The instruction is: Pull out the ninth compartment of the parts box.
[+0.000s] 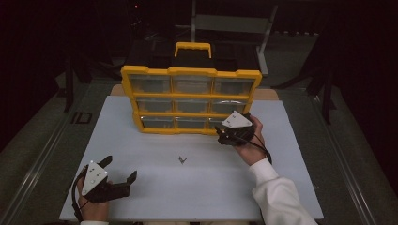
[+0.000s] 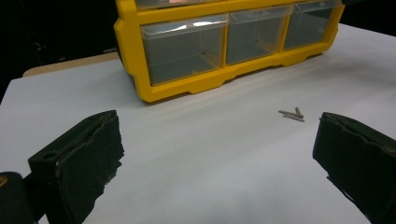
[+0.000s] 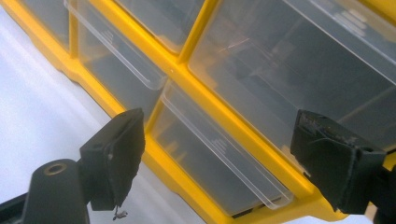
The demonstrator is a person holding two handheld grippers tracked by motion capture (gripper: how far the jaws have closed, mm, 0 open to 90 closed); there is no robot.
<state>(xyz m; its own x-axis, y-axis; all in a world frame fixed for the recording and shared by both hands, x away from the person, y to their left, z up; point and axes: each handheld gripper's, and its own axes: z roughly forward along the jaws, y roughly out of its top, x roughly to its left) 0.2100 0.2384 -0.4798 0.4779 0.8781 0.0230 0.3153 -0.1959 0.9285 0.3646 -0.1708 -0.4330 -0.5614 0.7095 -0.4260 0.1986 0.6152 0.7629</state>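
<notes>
While two small screws (image 1: 182, 160) lie loose mid-table, untouched, the right gripper (image 1: 225, 133) reaches with jaws spread toward the bottom-right drawer (image 3: 219, 158) of the yellow organizer (image 1: 190, 71); that drawer looks shut, so the job appears barely begun. The left gripper (image 1: 120, 171) rests open and empty near the table's front edge.

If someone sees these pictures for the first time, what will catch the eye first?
The yellow drawer organizer stands upright at the far middle of the white table, its clear drawers facing the person. The right tongs, open, are at its bottom right drawer. Small screws lie mid-table, and the left tongs rest open at the near left.
</notes>
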